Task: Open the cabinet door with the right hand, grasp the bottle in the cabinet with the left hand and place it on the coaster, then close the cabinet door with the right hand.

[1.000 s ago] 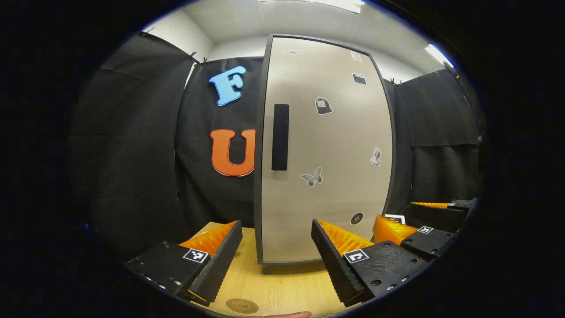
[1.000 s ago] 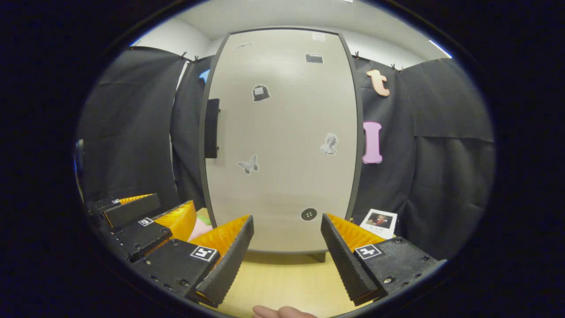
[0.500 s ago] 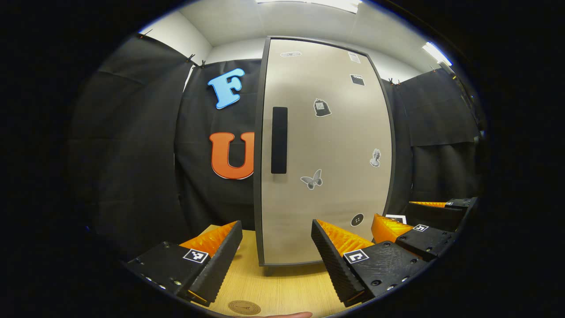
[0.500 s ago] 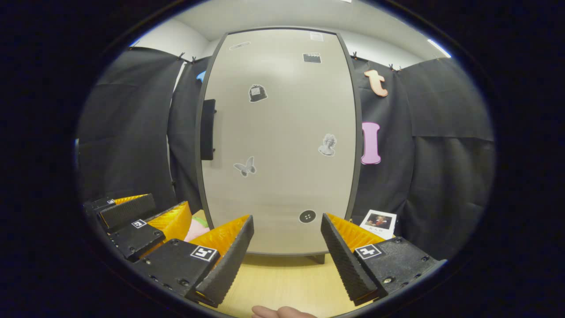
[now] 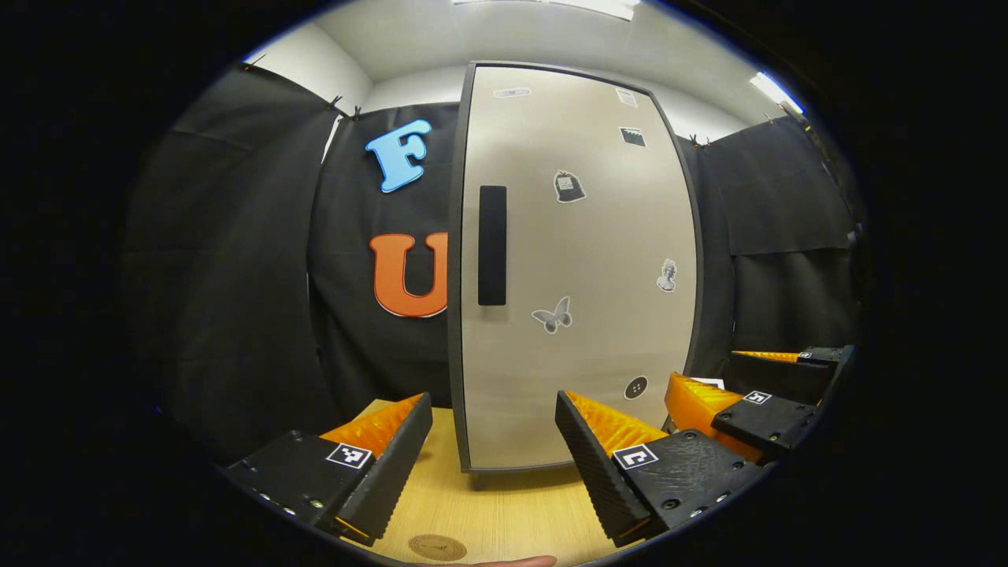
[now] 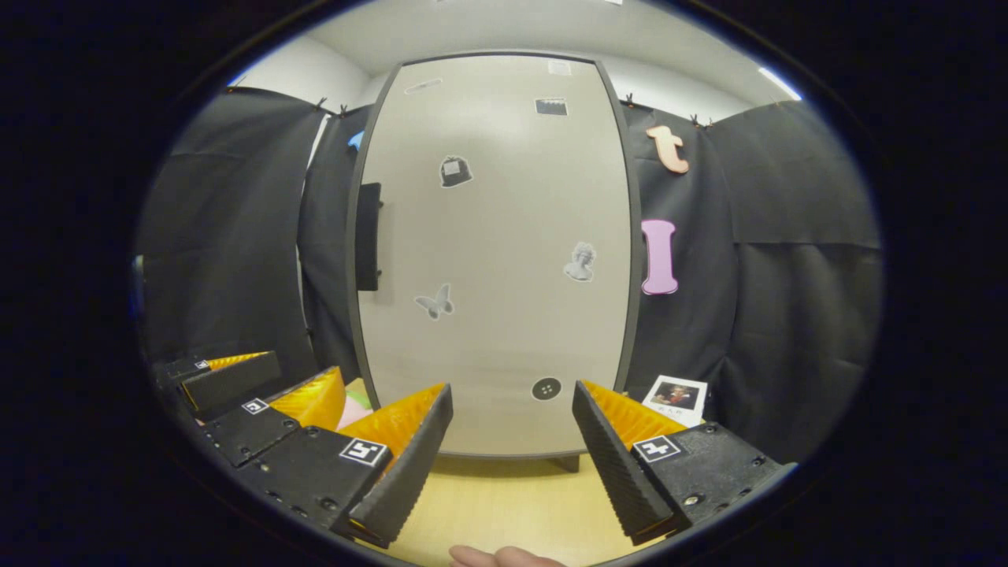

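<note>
A tall grey cabinet door (image 5: 575, 268) stands closed, with a dark vertical handle (image 5: 492, 246) near its left edge; the same door (image 6: 488, 252) and handle (image 6: 368, 236) face the right gripper view. The bottle is hidden behind the door. A round brown coaster (image 5: 437, 546) lies on the wooden table near the front edge. My left gripper (image 5: 492, 441) is open, short of the door, with nothing between its fingers. My right gripper (image 6: 512, 433) is open too, in front of the door's lower part; it also appears as the right gripper (image 5: 748, 386) at the right of the left gripper view.
The cabinet stands on a light wooden table (image 6: 512, 496). A small photo card (image 6: 675, 395) leans beside the cabinet on the right. Something pink and green (image 6: 354, 409) lies at the left behind the left gripper (image 6: 252, 394). A fingertip (image 6: 504, 556) shows at the bottom edge.
Both grippers have drifted slightly; the door and handle sit a little further left in each view. The door stays closed and both grippers stay open.
</note>
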Action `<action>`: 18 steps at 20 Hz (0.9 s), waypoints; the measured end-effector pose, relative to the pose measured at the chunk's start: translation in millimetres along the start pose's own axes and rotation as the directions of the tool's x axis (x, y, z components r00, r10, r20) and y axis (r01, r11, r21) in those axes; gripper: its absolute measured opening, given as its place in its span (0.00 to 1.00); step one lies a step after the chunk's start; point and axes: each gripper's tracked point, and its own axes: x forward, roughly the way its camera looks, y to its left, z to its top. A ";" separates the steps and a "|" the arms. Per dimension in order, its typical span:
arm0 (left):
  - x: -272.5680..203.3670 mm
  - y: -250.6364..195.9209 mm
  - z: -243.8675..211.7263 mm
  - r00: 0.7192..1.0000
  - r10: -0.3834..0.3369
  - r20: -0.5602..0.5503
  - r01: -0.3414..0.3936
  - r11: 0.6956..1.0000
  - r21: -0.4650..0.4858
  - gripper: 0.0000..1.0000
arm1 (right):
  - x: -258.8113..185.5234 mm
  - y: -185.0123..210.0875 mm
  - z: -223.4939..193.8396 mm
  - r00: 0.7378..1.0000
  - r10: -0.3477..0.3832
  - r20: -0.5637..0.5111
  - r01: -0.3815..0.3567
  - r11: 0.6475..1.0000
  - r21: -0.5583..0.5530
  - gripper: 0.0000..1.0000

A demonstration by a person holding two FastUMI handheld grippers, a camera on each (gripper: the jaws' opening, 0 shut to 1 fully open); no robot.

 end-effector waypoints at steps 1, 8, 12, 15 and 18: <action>-0.5 -2.4 2.4 1.000 -0.007 0.010 0.007 1.000 0.005 0.95 | 0.4 -1.6 0.3 1.000 -0.004 -0.001 0.004 1.000 0.004 0.99; -11.2 -12.8 6.6 0.998 -0.053 0.028 0.052 0.998 0.034 0.95 | 18.2 -0.9 4.3 1.000 0.000 -0.012 0.000 1.000 0.002 0.98; -27.3 5.4 8.8 0.998 -0.037 0.049 0.035 0.998 0.044 0.88 | 44.1 21.5 20.8 0.998 0.058 0.018 -0.057 0.997 -0.050 0.98; -38.0 24.4 8.4 0.999 -0.002 0.045 -0.001 0.998 0.068 0.91 | 65.1 54.9 38.6 0.991 0.126 0.051 -0.120 0.988 -0.095 0.98; -51.5 45.9 3.3 0.998 0.047 0.033 -0.050 0.994 0.098 0.96 | 84.1 96.3 56.6 0.976 0.203 0.081 -0.191 0.972 -0.141 0.98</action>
